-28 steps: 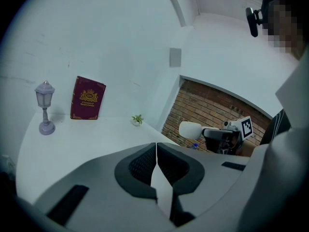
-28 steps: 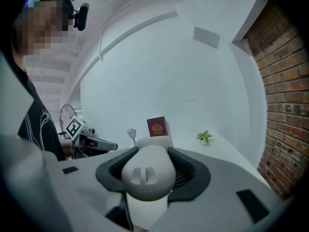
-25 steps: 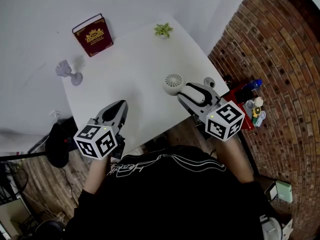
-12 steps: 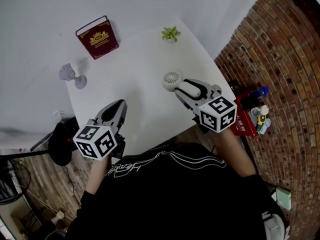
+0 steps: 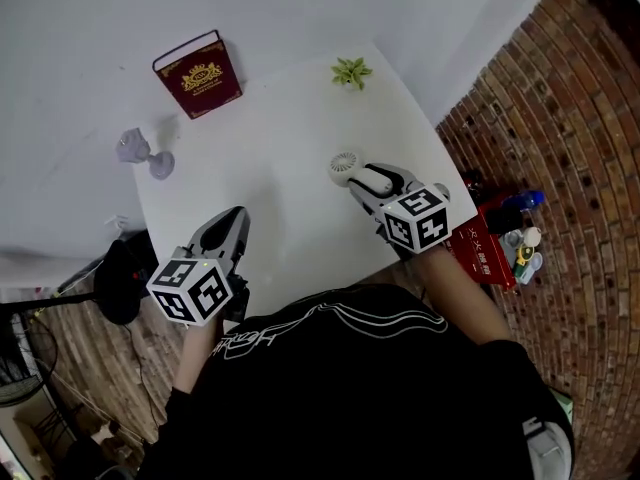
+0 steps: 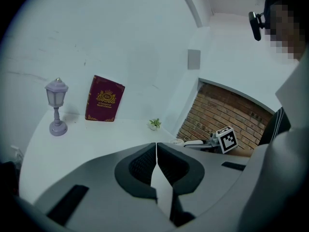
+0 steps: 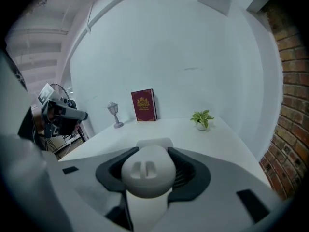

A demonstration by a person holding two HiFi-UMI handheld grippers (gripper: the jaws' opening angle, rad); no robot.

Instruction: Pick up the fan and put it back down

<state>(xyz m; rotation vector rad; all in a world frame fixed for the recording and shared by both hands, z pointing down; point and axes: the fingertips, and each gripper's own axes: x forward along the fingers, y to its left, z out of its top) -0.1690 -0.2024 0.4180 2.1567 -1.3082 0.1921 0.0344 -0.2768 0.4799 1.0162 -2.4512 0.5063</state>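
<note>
The small white handheld fan [image 5: 346, 165] sits right of the frame's centre in the head view, above the near right part of the white worktop [image 5: 270, 128]. Its long axis runs on a diagonal, from the round grilled head at the upper left down to the handle at the lower right. The head points away from the person, toward the middle of the worktop, and its grille faces up toward the camera. Whether the head touches the worktop I cannot tell. The right gripper [image 5: 366, 179] has the handle: in the right gripper view its dark ribbed fingers [image 7: 193, 175] pinch the rounded white butt end from both sides, with the pale head showing just beyond. The left gripper [image 5: 238, 214] is at the lower left of the head view, over the near edge of the worktop and well apart from the fan. Its fingers [image 6: 140, 166] are pressed together with nothing between them. There is one fan and there are two grippers. Along the far side of the worktop there are three other things, one of each: a dark red hardback book [image 5: 197, 73] standing upright at the upper left, a small lavender lantern-shaped lamp [image 5: 141, 152] at the left edge, and a little green potted plant [image 5: 350, 71] at the upper right.
</note>
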